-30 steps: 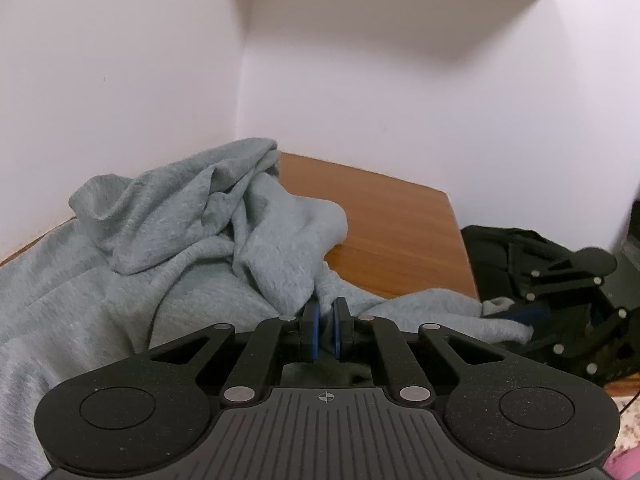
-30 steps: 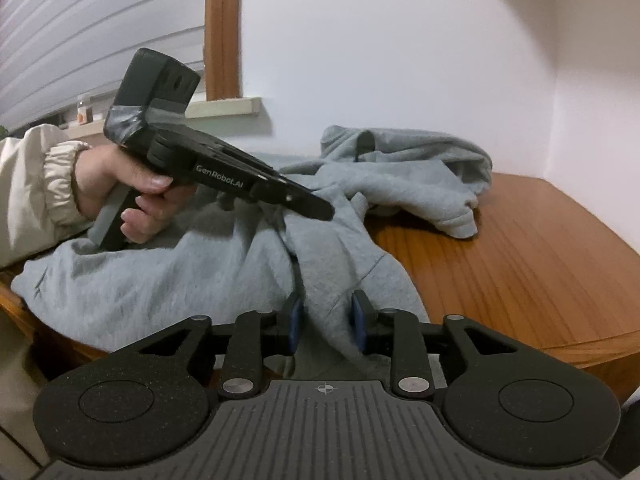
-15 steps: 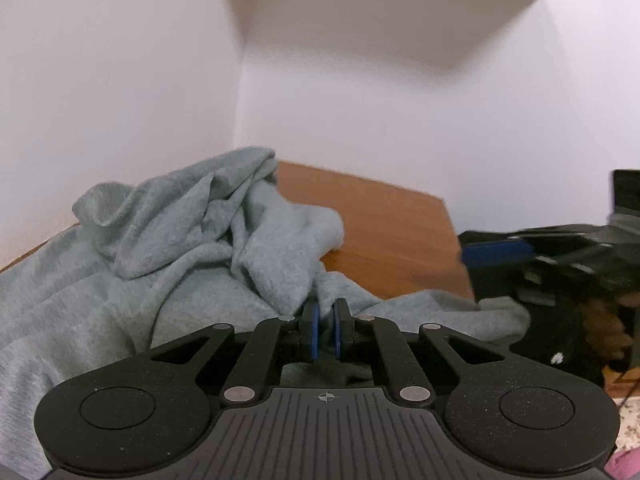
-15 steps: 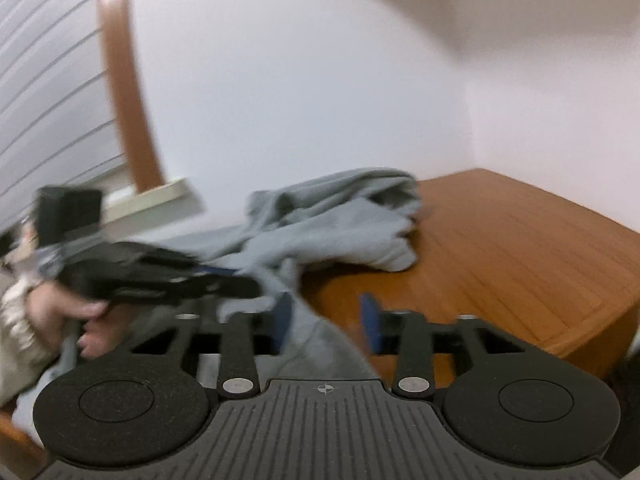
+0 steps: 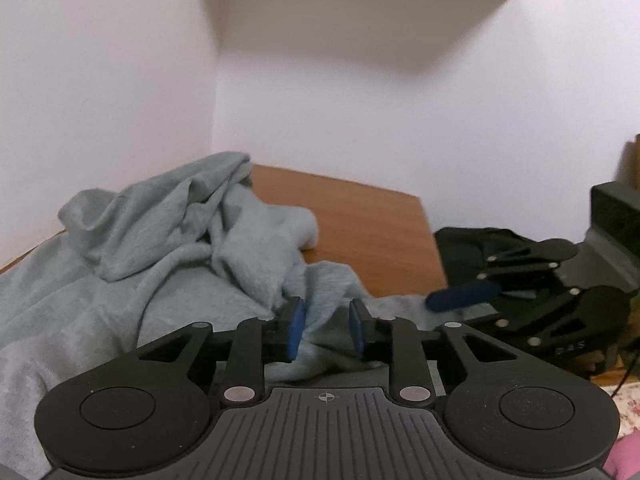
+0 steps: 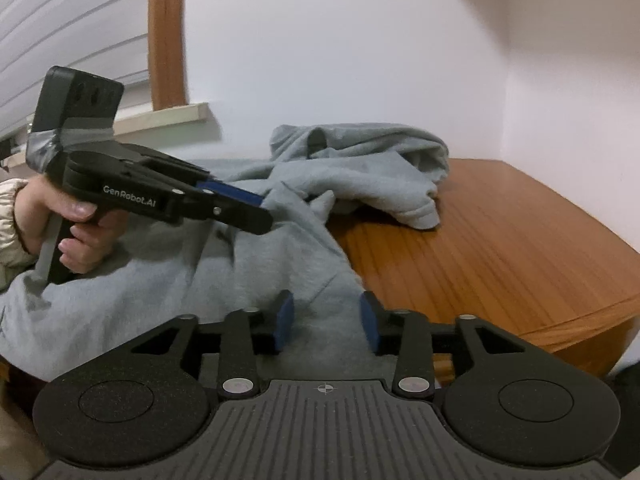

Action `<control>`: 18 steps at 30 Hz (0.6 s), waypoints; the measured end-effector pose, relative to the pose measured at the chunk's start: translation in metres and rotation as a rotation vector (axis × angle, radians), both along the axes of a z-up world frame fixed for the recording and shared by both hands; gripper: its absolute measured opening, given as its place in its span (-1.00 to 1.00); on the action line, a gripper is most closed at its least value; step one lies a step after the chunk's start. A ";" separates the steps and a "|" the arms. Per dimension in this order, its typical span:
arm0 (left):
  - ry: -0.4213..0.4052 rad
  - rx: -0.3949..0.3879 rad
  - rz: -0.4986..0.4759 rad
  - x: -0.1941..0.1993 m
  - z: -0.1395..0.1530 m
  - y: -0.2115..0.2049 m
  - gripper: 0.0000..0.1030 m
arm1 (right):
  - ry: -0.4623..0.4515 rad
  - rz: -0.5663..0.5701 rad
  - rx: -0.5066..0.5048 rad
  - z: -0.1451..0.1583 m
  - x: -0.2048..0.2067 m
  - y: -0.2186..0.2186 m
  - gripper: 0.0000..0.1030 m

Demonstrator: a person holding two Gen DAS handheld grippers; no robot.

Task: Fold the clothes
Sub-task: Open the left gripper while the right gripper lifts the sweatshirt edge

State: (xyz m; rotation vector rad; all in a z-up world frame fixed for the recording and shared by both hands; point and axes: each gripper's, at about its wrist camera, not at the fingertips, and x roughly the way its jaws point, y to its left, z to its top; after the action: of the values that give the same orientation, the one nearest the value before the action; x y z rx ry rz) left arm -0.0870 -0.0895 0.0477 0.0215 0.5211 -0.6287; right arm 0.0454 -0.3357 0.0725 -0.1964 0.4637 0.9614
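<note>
A crumpled grey sweatshirt lies heaped on a wooden table, its near edge hanging off the front. My left gripper is open, with grey cloth lying between and under its blue pads. In the right wrist view the sweatshirt spreads from the left across to a bunched sleeve at the back. My right gripper is open just above the cloth near the table's front edge. The left gripper shows there too, held by a hand above the sweatshirt.
White walls close the table in at the back and right. A window frame and sill stand at the left. Bare wood lies to the right of the sweatshirt. A dark bag sits past the table's right edge.
My left gripper has opened and let go of the grey cloth it was pinching. My right gripper swung away and came back over the sweatshirt's near edge, still open.
</note>
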 end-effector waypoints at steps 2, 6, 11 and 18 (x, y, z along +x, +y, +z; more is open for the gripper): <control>0.007 -0.005 0.010 0.001 -0.001 0.002 -0.31 | 0.026 -0.012 0.024 0.003 0.005 0.001 -0.20; 0.006 0.001 0.013 -0.001 0.000 0.002 -0.30 | 0.086 -0.041 0.069 0.009 0.017 0.005 -0.20; 0.001 -0.004 0.015 -0.006 0.000 0.007 -0.30 | 0.203 -0.095 0.062 0.004 0.041 0.016 -0.77; -0.006 -0.032 0.065 -0.015 0.008 0.028 -0.30 | 0.109 -0.176 0.175 0.036 0.046 -0.002 -0.90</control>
State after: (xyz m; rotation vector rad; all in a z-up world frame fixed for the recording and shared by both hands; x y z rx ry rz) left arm -0.1023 -0.0617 0.0554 -0.0240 0.5036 -0.5735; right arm 0.0914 -0.3373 0.1087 0.0550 0.4857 0.8370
